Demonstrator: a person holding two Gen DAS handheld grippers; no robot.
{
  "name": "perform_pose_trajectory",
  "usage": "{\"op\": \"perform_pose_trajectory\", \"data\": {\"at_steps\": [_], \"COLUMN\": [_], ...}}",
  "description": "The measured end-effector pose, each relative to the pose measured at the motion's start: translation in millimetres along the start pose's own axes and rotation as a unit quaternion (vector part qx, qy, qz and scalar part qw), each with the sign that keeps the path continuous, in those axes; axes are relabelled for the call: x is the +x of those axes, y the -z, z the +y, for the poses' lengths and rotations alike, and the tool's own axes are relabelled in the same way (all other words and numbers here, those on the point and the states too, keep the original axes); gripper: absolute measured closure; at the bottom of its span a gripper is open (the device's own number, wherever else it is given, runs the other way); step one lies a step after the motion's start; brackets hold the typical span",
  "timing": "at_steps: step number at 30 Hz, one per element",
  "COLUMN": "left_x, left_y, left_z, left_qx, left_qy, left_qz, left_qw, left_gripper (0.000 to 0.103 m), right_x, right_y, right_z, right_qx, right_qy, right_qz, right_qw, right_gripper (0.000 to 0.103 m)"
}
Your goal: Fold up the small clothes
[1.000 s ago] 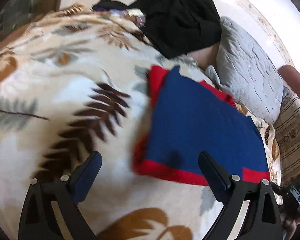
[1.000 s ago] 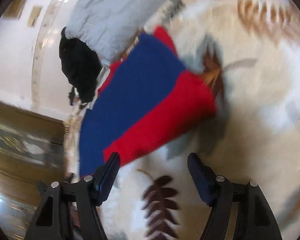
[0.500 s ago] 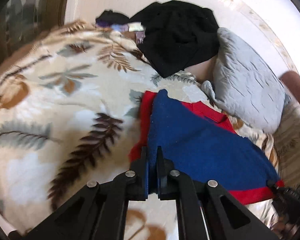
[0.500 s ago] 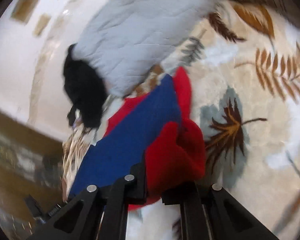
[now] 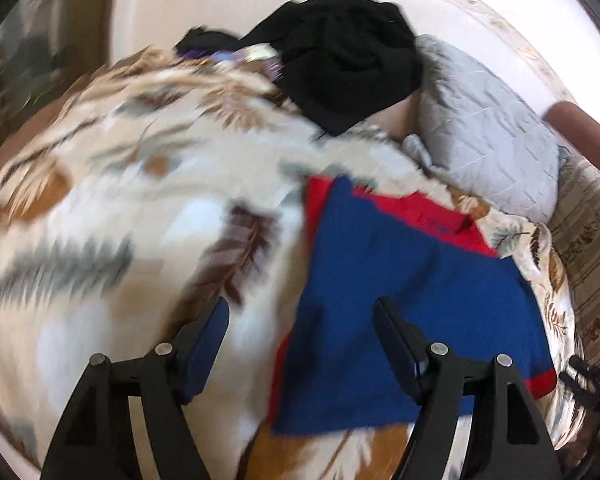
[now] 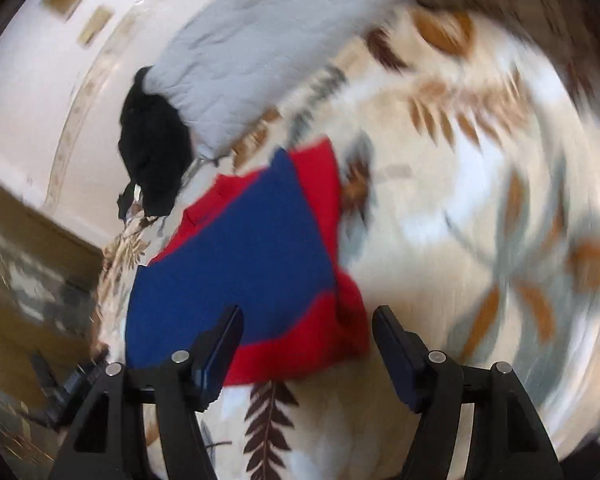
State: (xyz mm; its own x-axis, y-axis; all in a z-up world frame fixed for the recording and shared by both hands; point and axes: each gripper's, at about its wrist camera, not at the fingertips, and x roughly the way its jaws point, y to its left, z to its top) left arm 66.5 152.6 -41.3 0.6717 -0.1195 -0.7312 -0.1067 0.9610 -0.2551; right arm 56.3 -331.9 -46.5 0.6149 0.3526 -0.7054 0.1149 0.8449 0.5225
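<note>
1. My left claw (image 5: 302,312) has its jaws apart and opening wider; neither pad presses on anything, and it hangs above the near left edge of the shirt.
2. My right claw (image 6: 308,320) is the same, jaws spreading, nothing gripped. The red hem of the shirt shows in the gap between the fingers, lying on the bed below them rather than pinched.
3. The shirt (image 5: 400,280) is blue with red trim. It lies folded flat on the blanket, toward the right side of the bed in my left view, and toward the left in my right view (image 6: 236,256).
4. A red band runs along its near edge on the right-claw side, and more red shows at the far end by the collar.
5. The blanket (image 5: 120,200) under it is cream with brown, orange and grey leaf prints; much of it is smeared by blur in both views.
6. A grey quilted pillow (image 5: 488,148) sits at the far right, just beyond the shirt.
7. A heap of black clothes (image 5: 348,68) lies at the far end of the bed, touching the pillow's left side.
8. A pale wall (image 6: 24,92) stands behind the bed.
</note>
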Motion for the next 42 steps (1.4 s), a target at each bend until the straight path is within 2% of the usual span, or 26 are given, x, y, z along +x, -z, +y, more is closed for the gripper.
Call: {"op": "perform_pose_trajectory", "data": {"at_steps": [4, 6, 7, 8, 9, 11, 12, 13, 15, 16, 22, 25, 27, 29, 30, 32, 33, 34, 35, 37, 38, 39, 41, 42], "left_x": [43, 64, 74, 83, 91, 104, 106, 106, 113, 112, 62, 69, 104, 145, 157, 134, 120, 105, 87, 57, 48, 34, 18, 17], "left_y": [-38, -49, -55, -57, -58, -61, -62, -62, -64, -65, -81, -93, -98, -92, -87, -84, -83, -83, -80, -72, -68, -60, -40, -29], "left_z": [-18, -30, -34, -35, -35, -36, -37, -39, -44, -44, -57, -59, -52, -41, -35, -32, -30, -29, -28, -27, -27, -27, -31, -34], "left_qx": [0.050, 0.068, 0.076, 0.078, 0.078, 0.073, 0.075, 0.082, 0.104, 0.108, 0.145, 0.142, 0.130, 0.114, 0.108, 0.107, 0.103, 0.098, 0.094, 0.081, 0.076, 0.066, 0.053, 0.055], "left_qy": [0.013, -0.003, -0.005, -0.008, -0.011, -0.016, -0.014, -0.011, -0.031, -0.035, 0.010, 0.007, -0.010, -0.043, -0.051, -0.038, -0.035, -0.037, -0.039, -0.025, -0.018, -0.002, 0.020, 0.029], "left_qz": [0.011, 0.024, 0.033, 0.041, 0.047, 0.054, 0.051, 0.048, 0.060, 0.059, -0.030, -0.043, -0.003, 0.061, 0.084, 0.047, 0.032, 0.015, -0.005, -0.021, -0.021, -0.025, -0.032, -0.026], "left_qw": [0.9986, 0.9974, 0.9966, 0.9961, 0.9958, 0.9957, 0.9958, 0.9954, 0.9922, 0.9918, 0.9890, 0.9889, 0.9915, 0.9906, 0.9893, 0.9924, 0.9936, 0.9944, 0.9948, 0.9962, 0.9967, 0.9975, 0.9979, 0.9977], "left_gripper": [0.028, 0.028, 0.028, 0.028, 0.028, 0.028, 0.030, 0.053, 0.097, 0.097, 0.097, 0.097, 0.094, 0.091, 0.086, 0.073, 0.053, 0.042, 0.041, 0.033, 0.032, 0.031, 0.025, 0.025], "right_x": [36, 68, 77, 101, 111, 131, 136, 135, 127, 122, 70, 69, 91, 129, 140, 124, 117, 106, 94, 73, 62, 51, 51, 61], "right_y": [-40, -65, -66, -76, -77, -78, -76, -74, -74, -73, -84, -94, -98, -94, -86, -76, -74, -74, -73, -69, -65, -57, -44, -34], "right_z": [30, 43, 43, 44, 42, 40, 41, 44, 53, 56, 85, 84, 71, 41, 26, 22, 23, 23, 24, 35, 43, 53, 60, 55], "right_qx": [-0.067, -0.107, -0.109, -0.113, -0.115, -0.123, -0.131, -0.138, -0.155, -0.158, -0.194, -0.180, -0.157, -0.108, -0.085, -0.092, -0.094, -0.083, -0.070, -0.067, -0.067, -0.067, -0.065, -0.047], "right_qy": [0.004, 0.036, 0.048, 0.056, 0.062, 0.084, 0.087, 0.092, 0.101, 0.101, 0.093, 0.103, 0.116, 0.125, 0.132, 0.122, 0.123, 0.119, 0.108, 0.068, 0.045, 0.001, -0.055, -0.085], "right_qz": [0.007, 0.010, 0.015, 0.042, 0.056, 0.075, 0.081, 0.078, 0.066, 0.061, -0.013, -0.041, -0.015, 0.049, 0.072, 0.044, 0.044, 0.039, 0.026, 0.008, 0.000, -0.002, 0.015, 0.041], "right_qw": [0.998, 0.994, 0.993, 0.991, 0.990, 0.986, 0.984, 0.983, 0.981, 0.980, 0.977, 0.977, 0.981, 0.985, 0.985, 0.987, 0.987, 0.989, 0.991, 0.995, 0.997, 0.998, 0.996, 0.994], "right_gripper": [0.033, 0.034, 0.034, 0.034, 0.039, 0.065, 0.084, 0.091, 0.093, 0.093, 0.094, 0.094, 0.094, 0.090, 0.089, 0.085, 0.069, 0.045, 0.038, 0.038, 0.038, 0.038, 0.034, 0.031]}}
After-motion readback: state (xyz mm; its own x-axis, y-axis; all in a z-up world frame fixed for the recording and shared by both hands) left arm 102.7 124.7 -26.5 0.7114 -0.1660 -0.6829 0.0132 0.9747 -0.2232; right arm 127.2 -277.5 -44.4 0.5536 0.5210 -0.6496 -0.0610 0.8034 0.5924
